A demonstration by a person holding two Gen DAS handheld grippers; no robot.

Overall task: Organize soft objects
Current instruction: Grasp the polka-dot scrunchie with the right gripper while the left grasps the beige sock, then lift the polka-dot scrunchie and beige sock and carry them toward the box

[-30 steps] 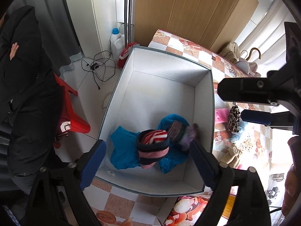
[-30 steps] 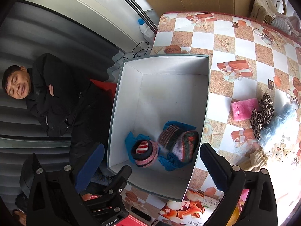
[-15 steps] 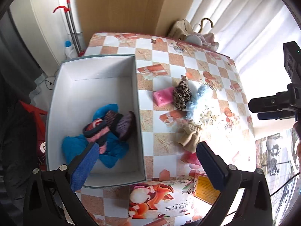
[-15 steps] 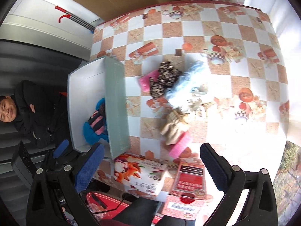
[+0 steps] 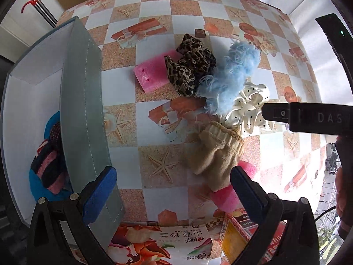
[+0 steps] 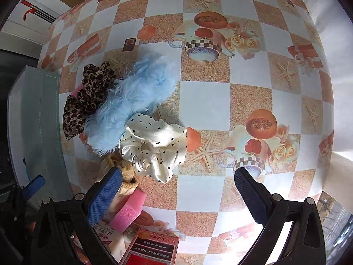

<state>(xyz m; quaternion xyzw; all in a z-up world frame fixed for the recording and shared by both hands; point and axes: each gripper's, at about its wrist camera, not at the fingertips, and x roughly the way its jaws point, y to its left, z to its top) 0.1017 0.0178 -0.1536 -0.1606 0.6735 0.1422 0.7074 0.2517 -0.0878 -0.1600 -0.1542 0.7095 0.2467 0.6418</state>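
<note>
On the checkered table lie a pink sponge (image 5: 152, 75), a leopard scrunchie (image 5: 189, 66), a fluffy blue scrunchie (image 5: 233, 70), a white dotted scrunchie (image 5: 249, 108), a beige sock (image 5: 216, 152) and a second pink sponge (image 5: 225, 196). My left gripper (image 5: 174, 190) is open and empty, above the table just before the beige sock. My right gripper (image 6: 178, 190) is open and empty, hovering just before the white dotted scrunchie (image 6: 154, 145). The grey box (image 5: 83, 114) at the left holds a blue cloth (image 5: 37, 187) and striped socks (image 5: 48, 161).
A tissue pack (image 5: 161, 245) and a red-yellow packet (image 5: 240, 236) lie at the near table edge. The box wall (image 6: 42, 128) stands left of the soft pile. The other gripper's black body (image 5: 308, 117) reaches in from the right.
Both grippers have swung from above the box to the right and moved lower over the pile of soft items on the table. Both stay open and empty.
</note>
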